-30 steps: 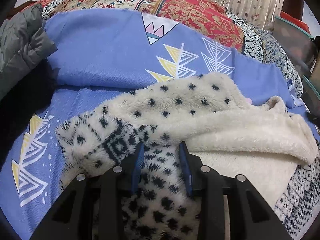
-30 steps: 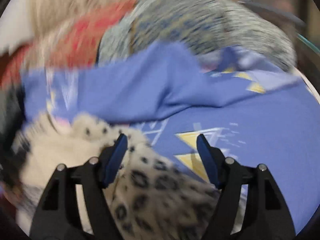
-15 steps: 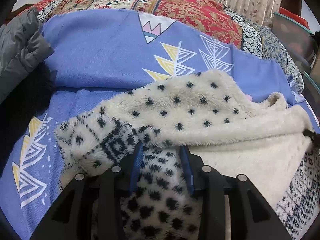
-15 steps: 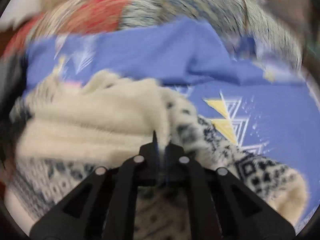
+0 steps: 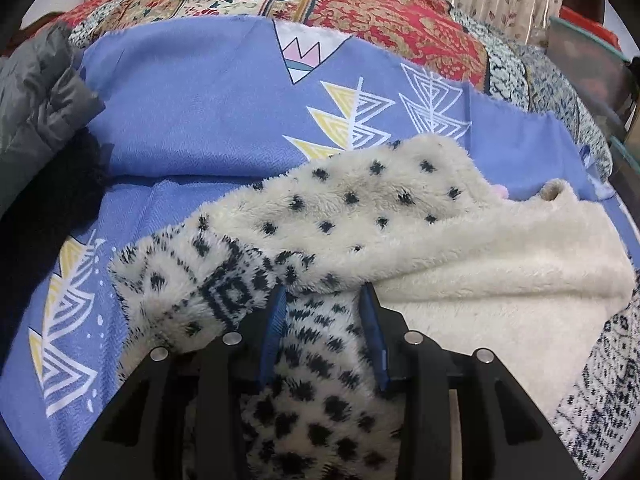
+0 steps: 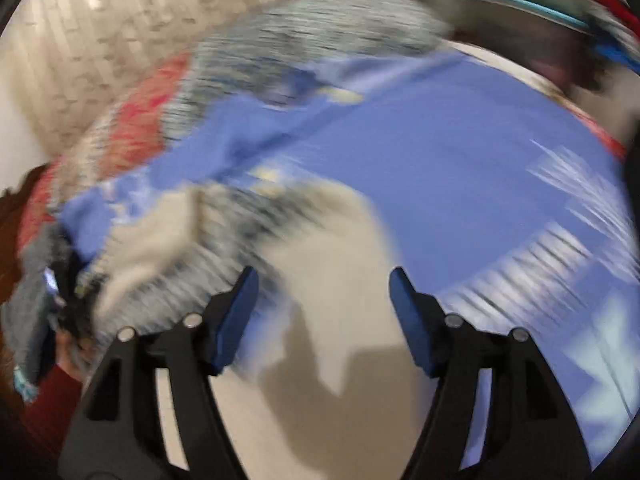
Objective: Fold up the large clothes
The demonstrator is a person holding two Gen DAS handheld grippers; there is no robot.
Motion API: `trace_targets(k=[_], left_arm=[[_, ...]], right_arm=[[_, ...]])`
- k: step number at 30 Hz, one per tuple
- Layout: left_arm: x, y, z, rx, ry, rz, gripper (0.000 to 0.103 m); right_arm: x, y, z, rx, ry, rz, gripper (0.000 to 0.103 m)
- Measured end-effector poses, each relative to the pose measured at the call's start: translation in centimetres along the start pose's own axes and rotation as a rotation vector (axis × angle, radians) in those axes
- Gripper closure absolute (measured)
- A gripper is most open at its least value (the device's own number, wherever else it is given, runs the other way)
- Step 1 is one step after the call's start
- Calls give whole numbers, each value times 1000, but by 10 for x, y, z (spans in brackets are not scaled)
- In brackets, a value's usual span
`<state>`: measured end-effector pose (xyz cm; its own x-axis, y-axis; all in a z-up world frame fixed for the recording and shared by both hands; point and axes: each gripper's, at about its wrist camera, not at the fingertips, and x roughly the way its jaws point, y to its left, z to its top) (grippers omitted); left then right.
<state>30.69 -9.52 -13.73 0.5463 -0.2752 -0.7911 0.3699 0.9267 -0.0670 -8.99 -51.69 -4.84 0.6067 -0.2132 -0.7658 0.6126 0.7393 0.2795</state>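
A cream fleece garment (image 5: pixel 360 208) with black spots and patterns lies on a blue bedsheet (image 5: pixel 192 120), one part folded over so its plain cream inner side (image 5: pixel 500 272) faces up. My left gripper (image 5: pixel 324 300) is shut on a spotted fold of the garment, which bunches between its blue pads. In the blurred right wrist view my right gripper (image 6: pixel 322 280) is open and empty above the plain cream side of the garment (image 6: pixel 340 280).
A grey padded jacket (image 5: pixel 36 92) lies at the left edge of the bed. A red and floral patterned quilt (image 5: pixel 360 12) is heaped at the back, in front of a curtain. The blue sheet (image 6: pixel 460 168) extends to the right.
My right gripper was shut on the garment half a second ago and is now open and has let go. My left gripper keeps its hold, and the folded flap has settled.
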Motion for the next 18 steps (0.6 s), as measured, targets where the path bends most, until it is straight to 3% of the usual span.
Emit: trace_targets(k=[3, 4, 5, 6, 8, 9, 12, 14, 16, 18], left_arm=[[-4, -7, 8, 27, 47, 40, 43], [-13, -9, 11, 24, 65, 50, 43], [-23, -9, 12, 6, 68, 39, 43], [-33, -7, 12, -10, 59, 21, 43], [-69, -2, 7, -37, 16, -24, 43], [-85, 1, 2, -38, -5, -37, 43], [-139, 22, -25, -31, -56, -65, 41], [-163, 40, -43, -42, -71, -69, 38], [-188, 66, -65, -70, -90, -60, 36], [-204, 88, -84, -108, -100, -49, 35]], right_arm=[[-1, -27, -35, 59, 85, -4, 38], [7, -30, -51, 73, 152, 1, 48], [12, -30, -64, 66, 196, 8, 63], [16, -29, -73, 54, 218, 16, 95], [12, -32, -70, 110, 208, 82, 99], [4, -35, -55, 134, 170, 90, 99], [-48, -25, 31, 100, -34, 34, 99], [-87, 6, 101, 41, -136, 48, 99], [-111, 62, 157, -48, -158, 119, 99], [-122, 120, 182, -128, -144, 183, 99]])
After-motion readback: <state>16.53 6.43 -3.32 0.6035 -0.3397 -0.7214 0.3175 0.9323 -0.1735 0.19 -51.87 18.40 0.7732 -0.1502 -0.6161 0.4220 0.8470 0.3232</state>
